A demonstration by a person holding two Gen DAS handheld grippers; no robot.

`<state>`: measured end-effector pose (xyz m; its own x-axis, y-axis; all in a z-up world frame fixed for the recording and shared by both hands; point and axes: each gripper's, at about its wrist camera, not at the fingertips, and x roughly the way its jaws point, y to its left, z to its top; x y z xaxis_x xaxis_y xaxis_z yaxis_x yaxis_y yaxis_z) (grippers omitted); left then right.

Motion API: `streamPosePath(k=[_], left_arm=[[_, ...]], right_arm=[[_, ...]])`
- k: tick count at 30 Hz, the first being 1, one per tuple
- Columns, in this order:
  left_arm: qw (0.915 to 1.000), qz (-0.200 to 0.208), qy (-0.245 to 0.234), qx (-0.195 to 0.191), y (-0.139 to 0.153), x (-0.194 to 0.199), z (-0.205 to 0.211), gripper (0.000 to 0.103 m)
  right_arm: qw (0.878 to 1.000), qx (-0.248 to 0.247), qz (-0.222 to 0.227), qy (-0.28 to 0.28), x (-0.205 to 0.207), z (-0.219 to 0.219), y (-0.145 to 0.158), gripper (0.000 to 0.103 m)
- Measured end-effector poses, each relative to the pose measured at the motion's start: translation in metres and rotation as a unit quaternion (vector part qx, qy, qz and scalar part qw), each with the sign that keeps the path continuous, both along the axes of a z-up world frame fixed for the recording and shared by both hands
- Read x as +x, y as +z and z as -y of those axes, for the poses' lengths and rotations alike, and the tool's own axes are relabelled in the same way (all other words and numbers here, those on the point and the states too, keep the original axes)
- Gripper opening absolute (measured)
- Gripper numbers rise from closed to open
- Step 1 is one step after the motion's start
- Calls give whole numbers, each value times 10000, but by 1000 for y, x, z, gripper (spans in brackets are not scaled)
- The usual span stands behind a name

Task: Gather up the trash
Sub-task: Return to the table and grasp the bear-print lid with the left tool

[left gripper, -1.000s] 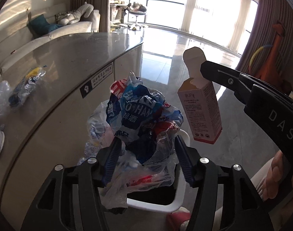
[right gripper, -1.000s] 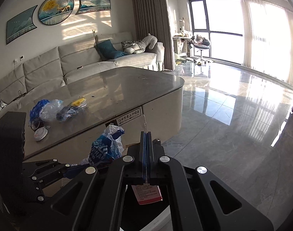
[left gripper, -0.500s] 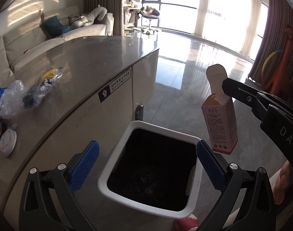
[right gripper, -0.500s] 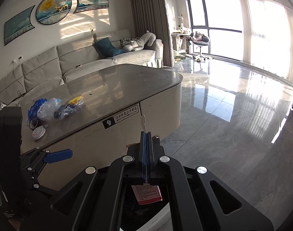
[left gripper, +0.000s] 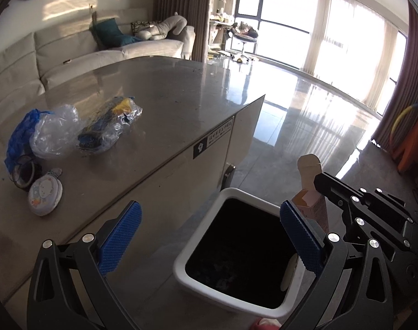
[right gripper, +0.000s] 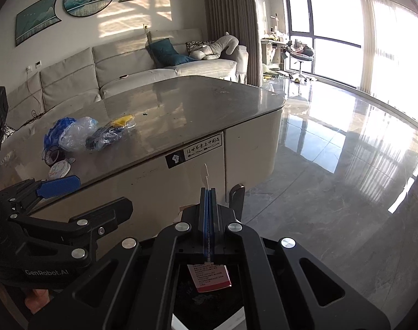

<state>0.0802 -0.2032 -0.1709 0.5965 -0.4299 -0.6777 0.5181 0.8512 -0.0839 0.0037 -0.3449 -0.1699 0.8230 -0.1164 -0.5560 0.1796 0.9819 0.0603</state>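
Note:
My left gripper (left gripper: pixel 209 236) is open and empty above the near-left rim of the white trash bin (left gripper: pixel 206 225), which stands on the floor against the table. My right gripper (right gripper: pixel 208 192) is shut on the flap of a small pink carton (left gripper: pixel 316 206). The carton hangs over the bin's right side; its bottom shows in the right wrist view (right gripper: pixel 209 277). Trash lies on the grey table (left gripper: pixel 167 104): a clear plastic bag (left gripper: pixel 55 132), a blue bag (left gripper: pixel 19 137), a clear wrapper with blue and yellow contents (left gripper: pixel 110 126), a tape roll (left gripper: pixel 24 173) and a round white tin (left gripper: pixel 45 196).
The table's side panel carries a black-and-white sticker (left gripper: pixel 213 140). A grey sofa (right gripper: pixel 126 66) with cushions stands behind the table. Glossy tiled floor (right gripper: pixel 332 165) stretches right to tall windows. An orange toy and a hoop (left gripper: pixel 406 126) stand at the far right.
My left gripper opened and dropped the crumpled plastic bags into the bin, then drew back and turned left toward the table. My right gripper kept hold of the carton over the bin.

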Motion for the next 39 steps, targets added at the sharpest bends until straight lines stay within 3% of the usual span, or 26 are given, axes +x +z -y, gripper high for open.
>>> streamPosePath(k=[2, 4, 5, 6, 16, 23, 39], left_arm=[[10000, 12, 61, -28, 1, 2, -4, 99], [9998, 48, 186, -21, 3, 4, -8, 98], [9997, 67, 249, -27, 4, 5, -10, 98], [9996, 58, 267, -36, 4, 6, -12, 98], [9979, 243, 590, -105, 14, 12, -38, 98], [9928, 495, 1087, 23, 17, 19, -68, 98], [9769, 250, 2120, -89, 14, 55, -136, 98]], right_arm=[[10000, -34, -42, 38, 2, -1, -1, 3], [9998, -112, -131, -108, 5, 0, -5, 31], [9995, -166, -115, -231, 5, 1, -5, 80], [9994, -186, -27, -295, 3, 2, -4, 97], [9991, -250, 229, -270, 4, -3, 5, 99], [9979, -272, 588, -52, 10, -15, 25, 99], [9938, -208, 831, 707, 64, -63, 41, 99]])
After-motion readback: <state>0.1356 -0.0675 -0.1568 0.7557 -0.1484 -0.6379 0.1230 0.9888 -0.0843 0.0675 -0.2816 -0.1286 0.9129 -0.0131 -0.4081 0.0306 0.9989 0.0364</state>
